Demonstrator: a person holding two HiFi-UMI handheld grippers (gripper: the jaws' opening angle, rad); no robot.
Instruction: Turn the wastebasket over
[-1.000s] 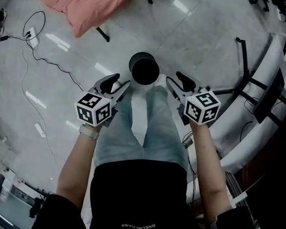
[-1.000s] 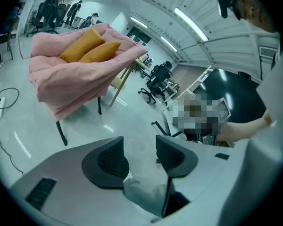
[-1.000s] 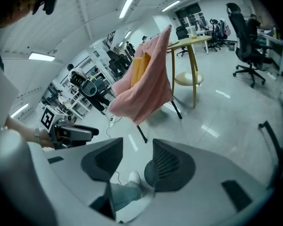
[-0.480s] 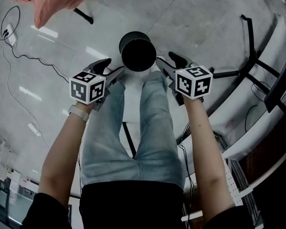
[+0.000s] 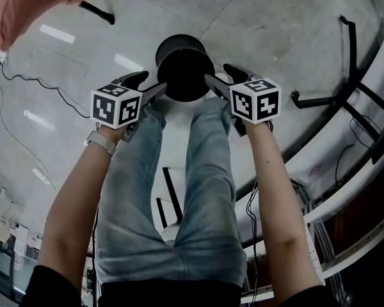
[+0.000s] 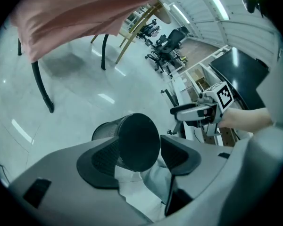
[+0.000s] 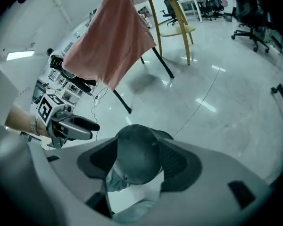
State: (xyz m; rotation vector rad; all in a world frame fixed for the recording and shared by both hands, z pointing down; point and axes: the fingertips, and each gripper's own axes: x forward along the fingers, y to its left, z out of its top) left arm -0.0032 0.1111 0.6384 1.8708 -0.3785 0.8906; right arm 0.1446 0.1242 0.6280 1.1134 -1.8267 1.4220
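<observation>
Both forearms reach down and forward. The left claw [image 5: 146, 85] and right claw [image 5: 223, 77] tilt down on either side of the wastebasket [image 5: 184, 69], which stands on the floor [image 5: 275, 24] by the person's feet. The left claw is released wide. The right claw's jaws are opening, with the wastebasket framed in the gap and no pad pressing on it.

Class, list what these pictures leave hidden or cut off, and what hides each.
- Wastebasket base on the floor: head view, hidden under its own dark top.
- Its lower wall: left gripper view, behind a pad of the left tool; right gripper view, behind the right tool, whose jaws are opening.
- Pink cloth: head view, cut by the top edge.
</observation>
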